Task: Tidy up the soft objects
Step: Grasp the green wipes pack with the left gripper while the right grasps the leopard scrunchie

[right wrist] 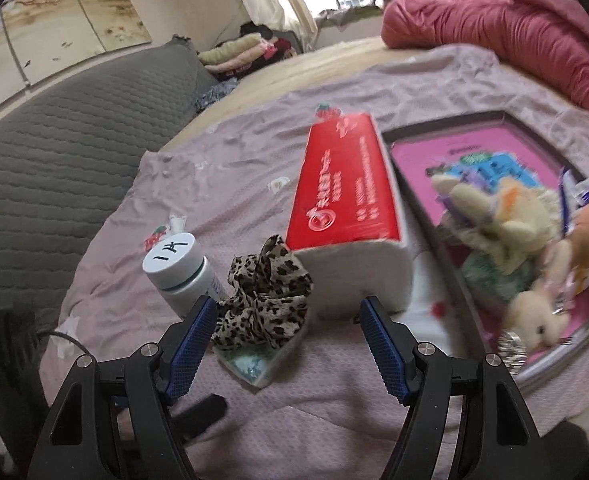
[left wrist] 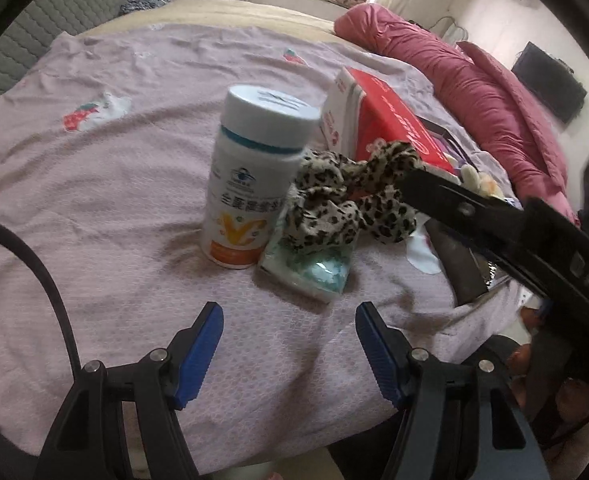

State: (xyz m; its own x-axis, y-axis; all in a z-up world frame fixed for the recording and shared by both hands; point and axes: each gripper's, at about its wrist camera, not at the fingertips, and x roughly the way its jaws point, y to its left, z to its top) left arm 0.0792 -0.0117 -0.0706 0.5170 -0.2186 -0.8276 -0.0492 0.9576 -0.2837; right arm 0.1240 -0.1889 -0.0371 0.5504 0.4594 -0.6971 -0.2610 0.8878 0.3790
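Note:
A leopard-print scrunchie [left wrist: 346, 200] [right wrist: 264, 300] lies on a small teal tissue pack [left wrist: 314, 268] [right wrist: 250, 366] on the pink sheet. A white bottle [left wrist: 250, 176] [right wrist: 182, 272] stands just left of it. Behind is a red-and-white tissue pack [left wrist: 378, 120] [right wrist: 350, 208]. My left gripper [left wrist: 288, 320] is open over bare sheet, short of the tissue pack. My right gripper [right wrist: 288, 314] is open, its left finger beside the scrunchie; in the left wrist view its black finger reaches over the scrunchie. Cream plush toys [right wrist: 506, 224] lie in a pink tray [right wrist: 434, 152].
A rolled red quilt [left wrist: 474, 84] [right wrist: 534, 32] lies along the right side of the bed. A grey quilted headboard [right wrist: 62, 140] rises at the left. Folded clothes [right wrist: 238, 52] are stacked at the back. A black cable [left wrist: 34, 264] curves at the left.

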